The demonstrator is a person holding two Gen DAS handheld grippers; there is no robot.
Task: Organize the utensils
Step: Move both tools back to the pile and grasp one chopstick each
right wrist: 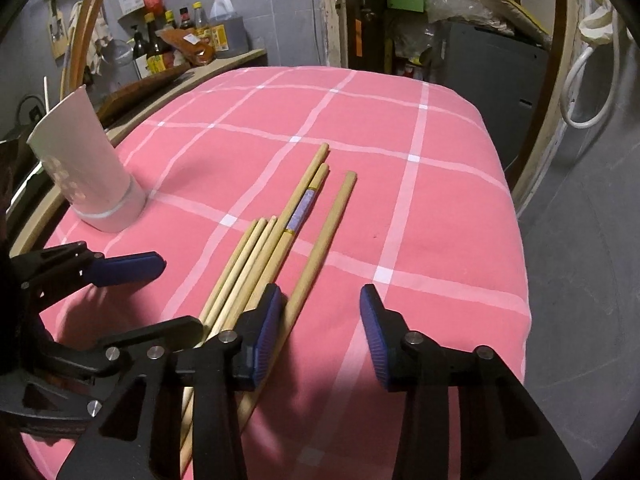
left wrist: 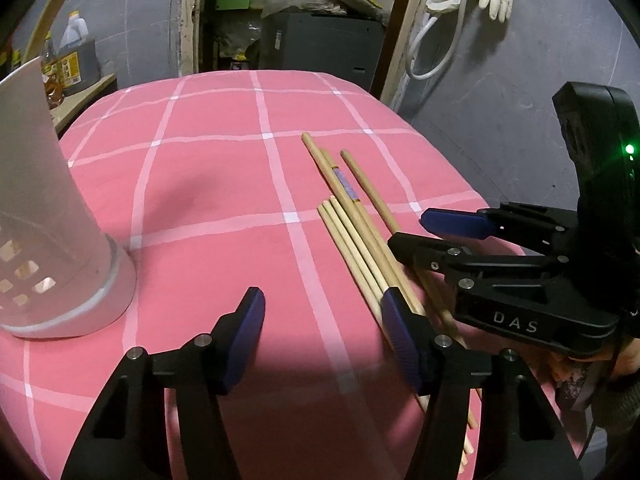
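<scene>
Chopsticks (right wrist: 280, 256) lie bundled on the pink checked cloth (right wrist: 420, 216), running toward 12 o'clock. Right gripper (right wrist: 320, 332) gapes wide and empty, its left pad (right wrist: 266, 332) over the sticks. Left gripper (left wrist: 322, 344) spreads wide, empty. White holder (left wrist: 48, 220) stands at 9 o'clock.

We see six pale wooden chopsticks (right wrist: 280, 248) lying flat, roughly parallel, well to the right of the white holder (right wrist: 86, 168), which stands upright; one chopstick wears a lilac label, one lies slightly apart.
</scene>
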